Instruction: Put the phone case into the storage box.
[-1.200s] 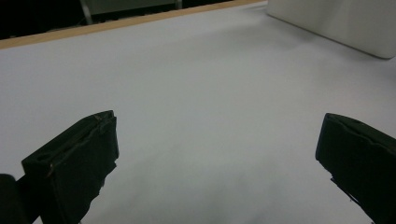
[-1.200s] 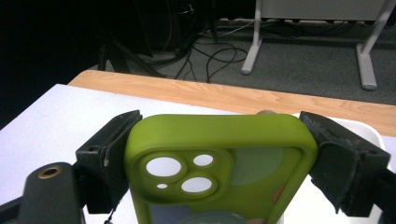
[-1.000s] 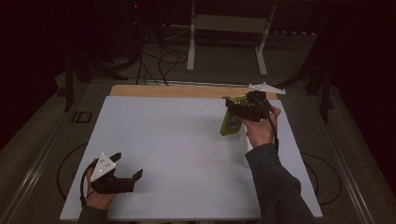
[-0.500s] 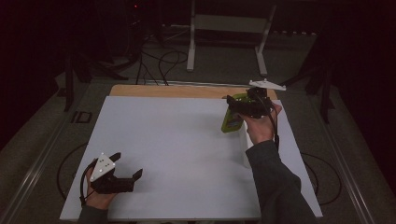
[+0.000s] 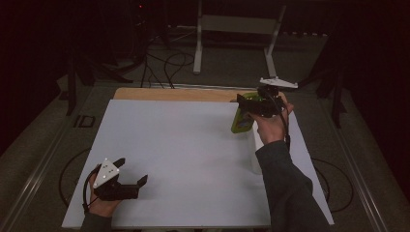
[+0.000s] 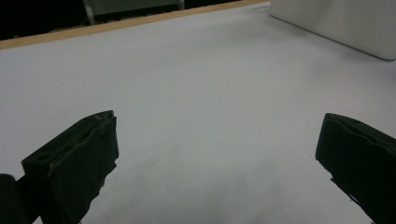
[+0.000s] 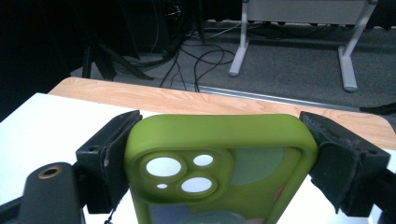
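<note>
A green phone case (image 5: 241, 118) with camera cut-outs hangs above the back right of the white table sheet (image 5: 183, 145). My right gripper (image 5: 247, 104) is shut on its upper end. In the right gripper view the case (image 7: 219, 154) sits squeezed between both black jaws, and my right gripper (image 7: 219, 140) points toward the table's far wooden edge. My left gripper (image 5: 130, 171) rests near the front left corner of the sheet, open, with nothing between its fingers. The left gripper view has my left gripper (image 6: 219, 158) spread wide over bare sheet.
A white box (image 5: 255, 162) lies on the sheet beside the right forearm, and it is the white box (image 6: 336, 23) far off in the left gripper view. A wooden strip (image 5: 169, 94) borders the table's far side. Beyond it are cables and a metal stand (image 5: 232, 29) on the floor.
My right gripper has carried the green phone case slightly up and toward the far right. The left gripper has stayed in place, still open.
</note>
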Available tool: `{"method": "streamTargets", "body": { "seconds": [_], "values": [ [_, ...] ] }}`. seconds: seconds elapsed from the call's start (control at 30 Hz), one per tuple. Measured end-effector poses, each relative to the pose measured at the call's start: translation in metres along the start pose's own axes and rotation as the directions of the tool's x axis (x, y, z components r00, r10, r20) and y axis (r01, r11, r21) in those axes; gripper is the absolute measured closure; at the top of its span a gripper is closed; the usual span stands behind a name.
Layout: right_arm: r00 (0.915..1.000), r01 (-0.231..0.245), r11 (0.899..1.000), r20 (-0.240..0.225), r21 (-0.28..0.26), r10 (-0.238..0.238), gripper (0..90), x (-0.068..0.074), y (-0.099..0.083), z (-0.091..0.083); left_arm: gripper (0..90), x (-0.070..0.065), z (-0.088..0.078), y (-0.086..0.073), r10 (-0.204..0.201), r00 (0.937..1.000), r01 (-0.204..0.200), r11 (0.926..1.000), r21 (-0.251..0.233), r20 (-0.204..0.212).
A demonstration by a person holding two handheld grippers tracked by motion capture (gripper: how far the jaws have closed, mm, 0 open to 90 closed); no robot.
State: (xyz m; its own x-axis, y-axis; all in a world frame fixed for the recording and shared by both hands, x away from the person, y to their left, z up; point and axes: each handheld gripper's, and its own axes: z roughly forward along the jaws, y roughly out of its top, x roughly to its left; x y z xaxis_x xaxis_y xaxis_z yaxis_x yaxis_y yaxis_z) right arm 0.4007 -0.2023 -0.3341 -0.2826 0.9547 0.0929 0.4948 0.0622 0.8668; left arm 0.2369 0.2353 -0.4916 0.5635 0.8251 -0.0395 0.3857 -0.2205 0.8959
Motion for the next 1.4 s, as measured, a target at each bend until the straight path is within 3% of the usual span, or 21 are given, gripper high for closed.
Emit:
{"method": "streamTargets", "body": {
  "seconds": [1.4],
  "values": [
    [0.9975,-0.019,1.0,0.068,-0.014,0.019,15.8,-0.019,0.021,0.005,0.0,0.0,0.0,0.0,0.0,1.0,0.0,1.0,-0.003,-0.001]
  ]
}}
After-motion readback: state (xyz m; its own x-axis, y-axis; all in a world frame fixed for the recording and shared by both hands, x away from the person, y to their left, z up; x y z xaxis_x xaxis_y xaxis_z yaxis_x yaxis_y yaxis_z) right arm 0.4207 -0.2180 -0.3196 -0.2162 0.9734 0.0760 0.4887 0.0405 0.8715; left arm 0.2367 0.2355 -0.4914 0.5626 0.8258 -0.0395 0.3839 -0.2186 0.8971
